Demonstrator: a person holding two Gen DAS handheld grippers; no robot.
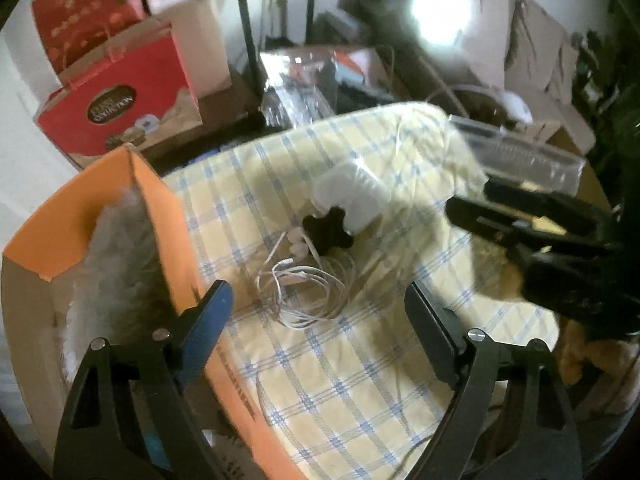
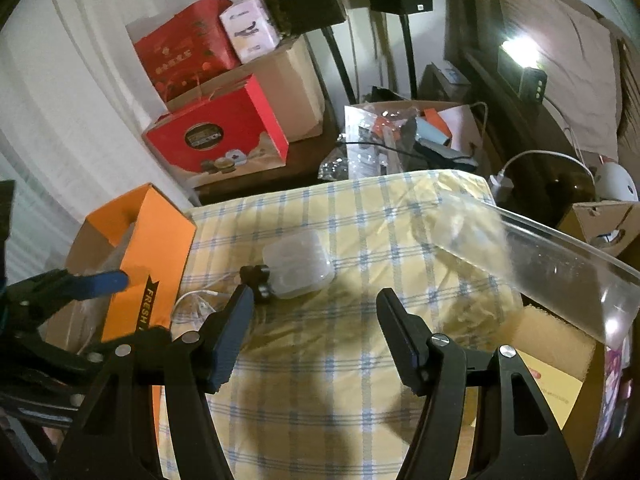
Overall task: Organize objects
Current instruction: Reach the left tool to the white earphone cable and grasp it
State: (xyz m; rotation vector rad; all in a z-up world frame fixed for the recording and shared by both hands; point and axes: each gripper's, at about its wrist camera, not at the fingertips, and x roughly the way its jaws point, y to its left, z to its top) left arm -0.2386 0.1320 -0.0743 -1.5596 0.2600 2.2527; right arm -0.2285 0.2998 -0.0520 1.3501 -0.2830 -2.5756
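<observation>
On the yellow checked cloth (image 1: 340, 380) lie coiled white earphones (image 1: 304, 280), a black star-shaped knob (image 1: 326, 232) and a small clear plastic case (image 1: 352, 196). My left gripper (image 1: 318, 300) is open and empty, low over the cloth just short of the earphones. My right gripper (image 2: 316, 312) is open and empty, a little short of the case (image 2: 298, 264) and knob (image 2: 258, 278). The right gripper shows at the right of the left wrist view (image 1: 532, 236). An orange box (image 1: 100, 216) with grey fluff (image 1: 116, 264) in it stands at the left.
A clear plastic container (image 2: 560, 264) stands at the cloth's right edge. Red gift boxes (image 2: 216, 140) and cardboard boxes are stacked behind. A cluttered box (image 2: 404, 132) with plastic wrap and cables sits behind the cloth. A bright lamp (image 1: 440, 0) glares at the upper right.
</observation>
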